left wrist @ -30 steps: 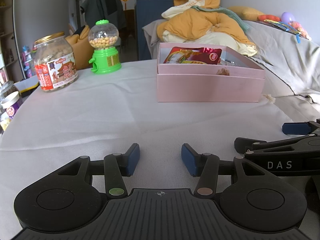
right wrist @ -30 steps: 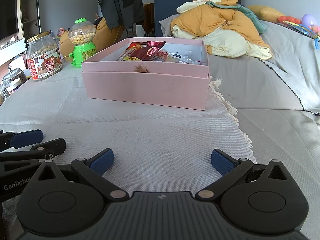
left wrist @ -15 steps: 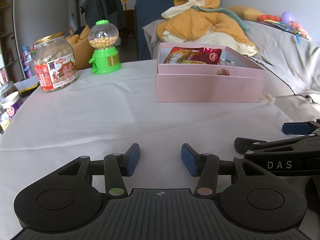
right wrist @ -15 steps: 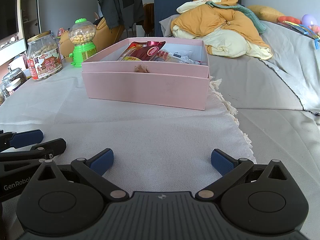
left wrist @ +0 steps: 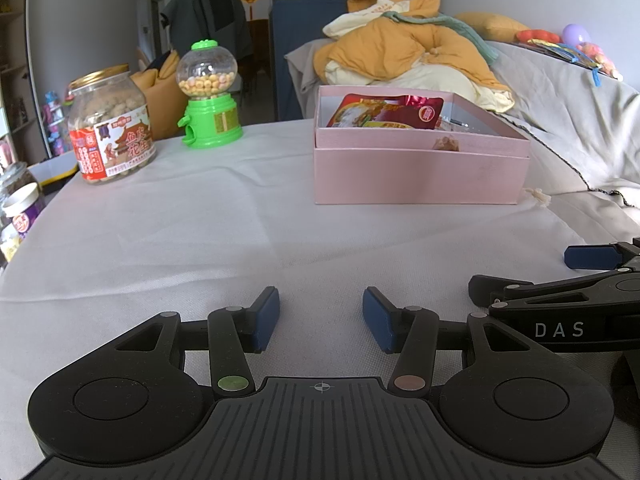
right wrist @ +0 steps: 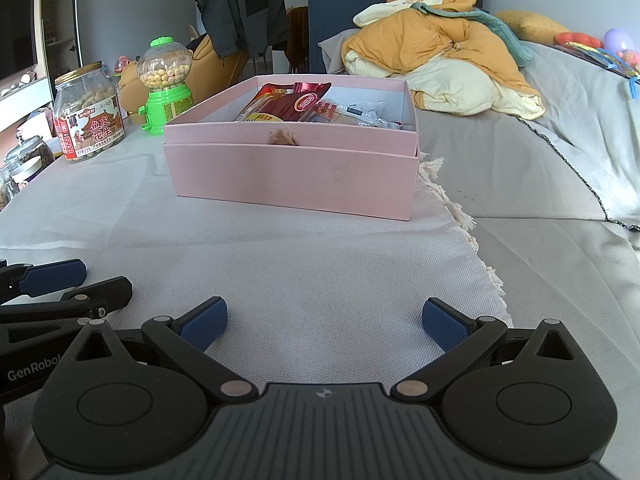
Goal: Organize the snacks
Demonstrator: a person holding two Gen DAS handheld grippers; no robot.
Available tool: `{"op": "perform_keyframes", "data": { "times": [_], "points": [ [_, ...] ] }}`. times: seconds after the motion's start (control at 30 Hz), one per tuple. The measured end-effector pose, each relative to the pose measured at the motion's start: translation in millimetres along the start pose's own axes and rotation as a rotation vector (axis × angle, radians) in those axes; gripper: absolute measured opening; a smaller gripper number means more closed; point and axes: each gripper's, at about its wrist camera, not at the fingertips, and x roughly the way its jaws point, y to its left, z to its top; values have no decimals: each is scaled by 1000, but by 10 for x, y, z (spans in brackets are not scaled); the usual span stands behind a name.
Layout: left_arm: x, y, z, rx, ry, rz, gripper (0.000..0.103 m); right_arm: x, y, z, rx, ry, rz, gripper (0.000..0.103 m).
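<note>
Ahead of both grippers, well beyond their tips, sits the pink box (left wrist: 420,174) on the white cloth (left wrist: 180,240), with a red snack packet (left wrist: 386,112) and other wrapped snacks inside. The left gripper (left wrist: 320,320) has its jaws partly spread with nothing between them; the right gripper (right wrist: 323,322) has its jaws spread wide, also on bare cloth. Between the grippers and the box the tabletop is open. The cloth's fringed edge (right wrist: 460,216) runs just right of the box, beside a grey covered sofa (right wrist: 560,152). Well left of the box stand a green candy dispenser (left wrist: 208,96) and a peanut jar (left wrist: 109,124) with a red label in Chinese characters. "DAS" and "GenRobo" show on the grippers' sides.
</note>
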Motion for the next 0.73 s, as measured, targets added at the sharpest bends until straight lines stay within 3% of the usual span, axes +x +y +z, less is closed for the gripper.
{"op": "perform_keyframes", "data": {
  "times": [0.73],
  "points": [
    [-7, 21, 3, -10, -1, -10, 54, -1, 0, 0, 0, 0, 0, 103]
  ]
}}
